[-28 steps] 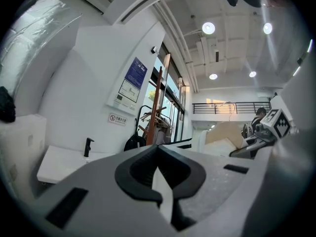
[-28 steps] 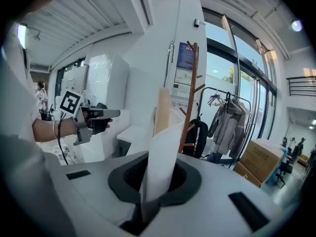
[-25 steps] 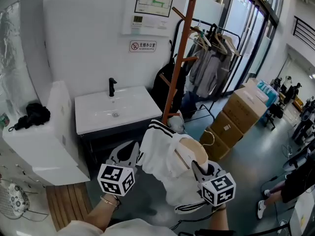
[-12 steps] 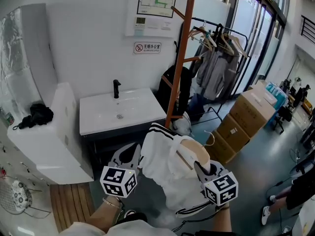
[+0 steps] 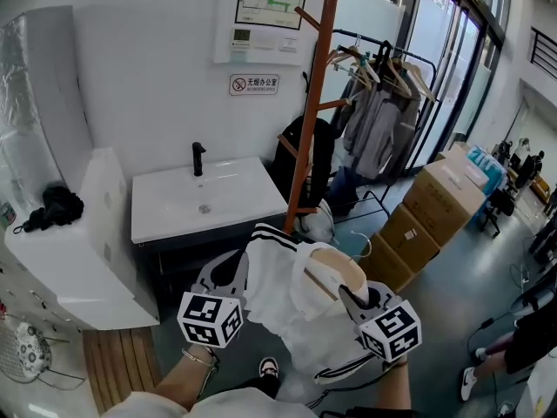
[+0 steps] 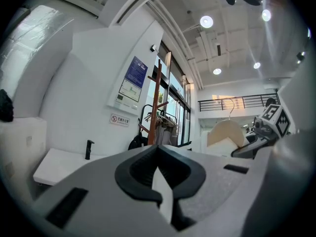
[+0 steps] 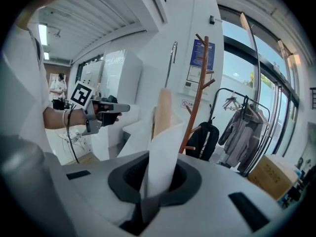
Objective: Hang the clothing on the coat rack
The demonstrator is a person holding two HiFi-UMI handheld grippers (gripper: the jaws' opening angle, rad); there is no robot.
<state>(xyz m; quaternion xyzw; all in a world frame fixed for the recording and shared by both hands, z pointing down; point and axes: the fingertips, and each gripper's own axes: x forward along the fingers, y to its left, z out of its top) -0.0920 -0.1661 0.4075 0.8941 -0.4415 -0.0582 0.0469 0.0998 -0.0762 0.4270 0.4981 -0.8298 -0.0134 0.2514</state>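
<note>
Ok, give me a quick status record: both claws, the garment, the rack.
left claw: shut on a fold of the white garment
right claw: shut on the garment's fabric, with the wooden hanger rising just past the pinch
garment: white with black stripes, draped on the hanger, held up between both claws
coat rack: upright beyond the garment, next to the sink
hung: not yet; the hanger is clear of the rack
</note>
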